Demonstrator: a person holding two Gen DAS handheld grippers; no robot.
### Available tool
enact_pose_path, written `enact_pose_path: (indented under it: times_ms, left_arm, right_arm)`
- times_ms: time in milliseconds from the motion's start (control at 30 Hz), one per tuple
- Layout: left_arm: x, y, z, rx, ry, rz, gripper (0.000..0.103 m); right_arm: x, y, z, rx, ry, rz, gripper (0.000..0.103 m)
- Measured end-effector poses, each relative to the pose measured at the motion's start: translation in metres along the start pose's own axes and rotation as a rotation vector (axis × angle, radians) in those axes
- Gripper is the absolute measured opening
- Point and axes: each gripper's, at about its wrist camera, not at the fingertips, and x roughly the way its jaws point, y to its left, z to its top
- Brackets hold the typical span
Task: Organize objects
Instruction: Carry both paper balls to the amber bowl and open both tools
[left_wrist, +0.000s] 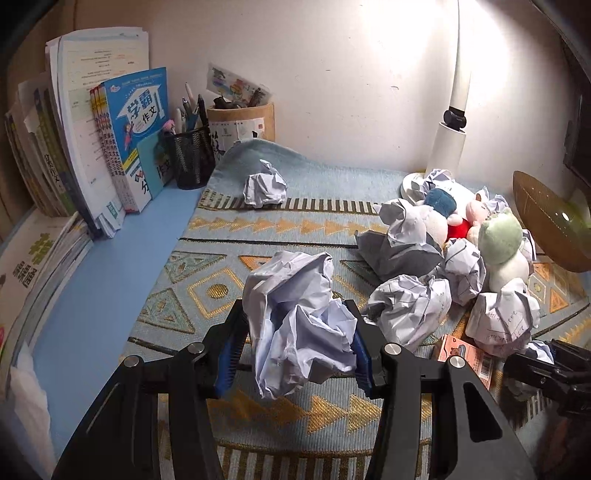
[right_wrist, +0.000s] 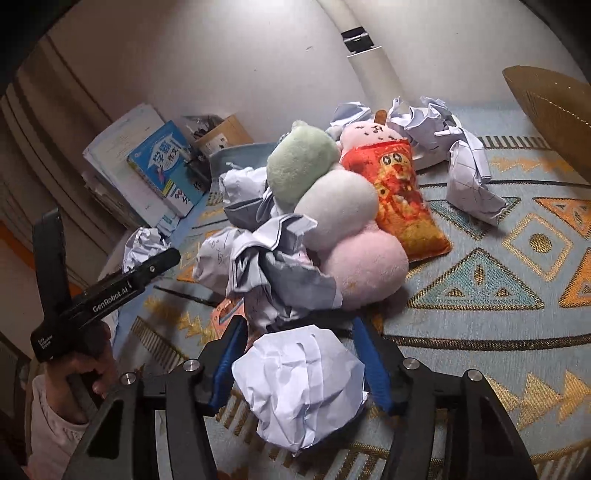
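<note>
Between each gripper's jaws sits a clamped paper ball, left gripper (left_wrist: 295, 350) and right gripper (right_wrist: 299, 369), hiding the fingertips.

Light comes from a white lamp (left_wrist: 452, 122) at about 1 o'clock in the left wrist view, throwing a blown-out glare patch on the wall (left_wrist: 388, 51) beside it and leaving the books (left_wrist: 92, 147) at 9 o'clock dimmer and warm-toned. The right wrist view is flatter and dimmer, with soft shadows under the paper balls (right_wrist: 472, 181) and plush toys (right_wrist: 332, 206). Both views bend strongly at the rim with black vignetted corners; centres are fairly sharp, while the near fingers (left_wrist: 225, 354) and edges look soft.
</note>
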Motion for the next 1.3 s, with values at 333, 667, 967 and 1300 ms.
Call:
enact_pose_path:
  times_ms: [333, 667, 967, 1300]
  left_arm:
    - [-0.003, -0.017, -0.003, 0.018, 0.003, -0.014, 0.048]
    - [-0.015, -0.095, 0.040, 0.093, -0.065, -0.133, 0.048]
    - [-0.006, -0.251, 0.115, 0.208, -0.109, -0.371, 0.048]
    - [0.027, -0.364, 0.131, 0.351, -0.093, -0.466, 0.102]
  right_arm:
    - [-0.012, 0.009, -0.011, -0.085, 0.044, -0.074, 0.054]
    - [-0.098, -0.052, 0.043, 0.112, -0.116, 0.043, 0.054]
    - [-0.187, -0.142, 0.140, 0.157, -0.263, -0.218, 0.055]
    - [-0.195, -0.218, 0.176, 0.308, -0.226, -0.302, 0.072]
